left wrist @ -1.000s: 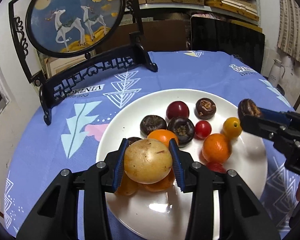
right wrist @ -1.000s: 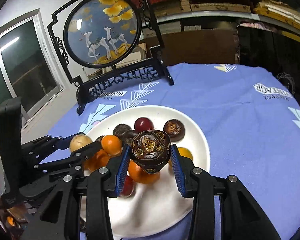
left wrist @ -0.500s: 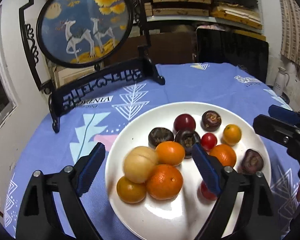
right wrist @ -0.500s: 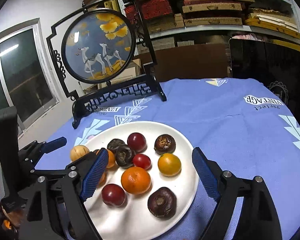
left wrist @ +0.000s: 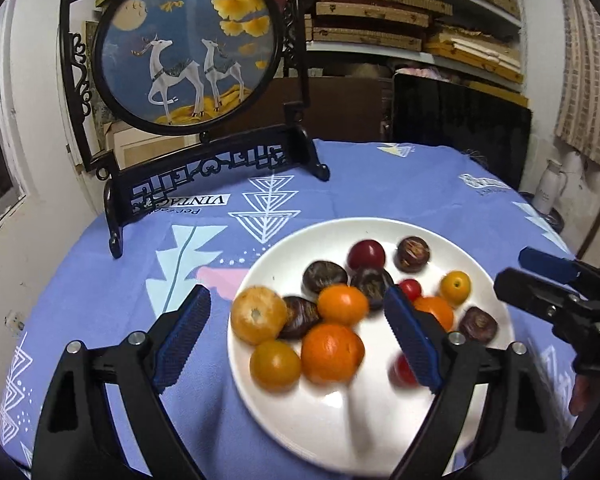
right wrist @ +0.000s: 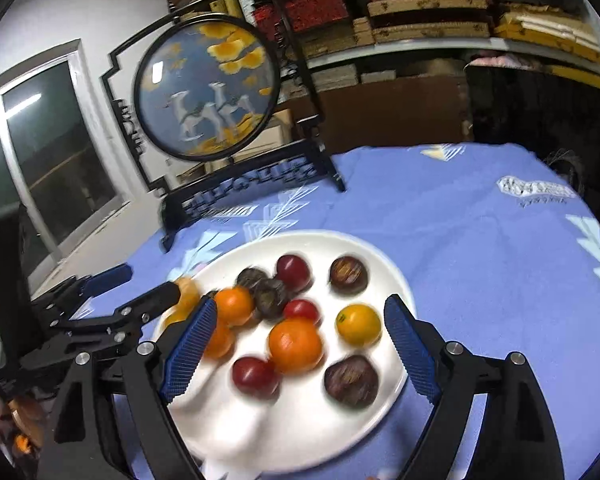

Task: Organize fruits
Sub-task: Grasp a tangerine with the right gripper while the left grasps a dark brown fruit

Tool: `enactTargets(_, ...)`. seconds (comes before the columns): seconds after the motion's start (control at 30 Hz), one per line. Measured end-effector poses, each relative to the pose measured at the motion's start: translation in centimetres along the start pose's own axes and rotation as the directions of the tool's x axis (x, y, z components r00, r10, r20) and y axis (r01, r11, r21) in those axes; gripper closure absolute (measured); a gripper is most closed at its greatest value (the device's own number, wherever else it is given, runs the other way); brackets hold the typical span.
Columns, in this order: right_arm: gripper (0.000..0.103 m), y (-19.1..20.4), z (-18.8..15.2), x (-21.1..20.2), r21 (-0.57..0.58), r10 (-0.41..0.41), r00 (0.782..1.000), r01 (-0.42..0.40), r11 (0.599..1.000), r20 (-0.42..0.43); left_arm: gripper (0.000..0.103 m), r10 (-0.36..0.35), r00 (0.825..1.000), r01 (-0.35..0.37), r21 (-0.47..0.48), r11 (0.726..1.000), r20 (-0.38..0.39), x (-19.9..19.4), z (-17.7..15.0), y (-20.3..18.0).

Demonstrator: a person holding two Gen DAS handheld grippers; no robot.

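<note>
A white plate (left wrist: 324, 436) on the blue cloth holds several fruits: a tan round fruit (left wrist: 259, 314) at its left edge, oranges (left wrist: 332, 353), a yellow fruit (left wrist: 454, 287), red plums (left wrist: 366, 253) and dark brown fruits (left wrist: 477, 324). My left gripper (left wrist: 298, 342) is open and empty above the plate's near left part. My right gripper (right wrist: 300, 354) is open and empty above the plate (right wrist: 300, 436); an orange (right wrist: 296, 345) and a dark fruit (right wrist: 351, 381) lie between its fingers' lines. Each gripper shows in the other's view.
A black ornate stand with a round deer picture (left wrist: 188, 52) stands at the table's back left. A dark panel (left wrist: 460, 136) leans behind the table. Shelves with boxes fill the back wall. A white jug (left wrist: 550, 192) stands off the table to the right.
Both grippers opened, the left dropping the tan fruit and the right the dark brown fruit onto the plate. Both have since pulled back and up from the plate.
</note>
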State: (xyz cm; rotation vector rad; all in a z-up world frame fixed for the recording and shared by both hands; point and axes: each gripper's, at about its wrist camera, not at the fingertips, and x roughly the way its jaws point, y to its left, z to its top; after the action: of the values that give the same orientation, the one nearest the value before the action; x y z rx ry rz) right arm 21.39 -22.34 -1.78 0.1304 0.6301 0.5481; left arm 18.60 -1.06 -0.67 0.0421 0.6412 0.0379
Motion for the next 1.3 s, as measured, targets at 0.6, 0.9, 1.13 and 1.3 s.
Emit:
enactTargets(0.6,0.062,2.8,-9.9,-0.3,-0.18,-0.069,0.937,0.007,0.984,-0.341,0.017,-0.057,0.992,0.072,0.129,0.989,-0.115,-5.8,-8.1,-0.2)
enactTargets(0.9,0.066,2.1,-9.5,-3.7,-0.151,-0.055,0.958,0.013,0.988,-0.28,0.017,-0.111,0.972,0.151,0.188,0.971,-0.207,-3.7,-10.0,-3.9)
enactTargets(1.13,0.066,1.5,-10.3,-4.7,-0.111,-0.024,0.964,-0.006,0.994,-0.266,0.051,-0.118,0.943,0.164,0.128,0.978,-0.311,-0.2,-9.8,-4.9)
enactTargets(1.3,0.066,1.5,-10.9,-5.0,-0.102,-0.016,0.963,-0.012,0.995,-0.268,0.062,-0.123,0.947,0.155,0.087,0.984,-0.297,-1.0,-10.0,-3.9)
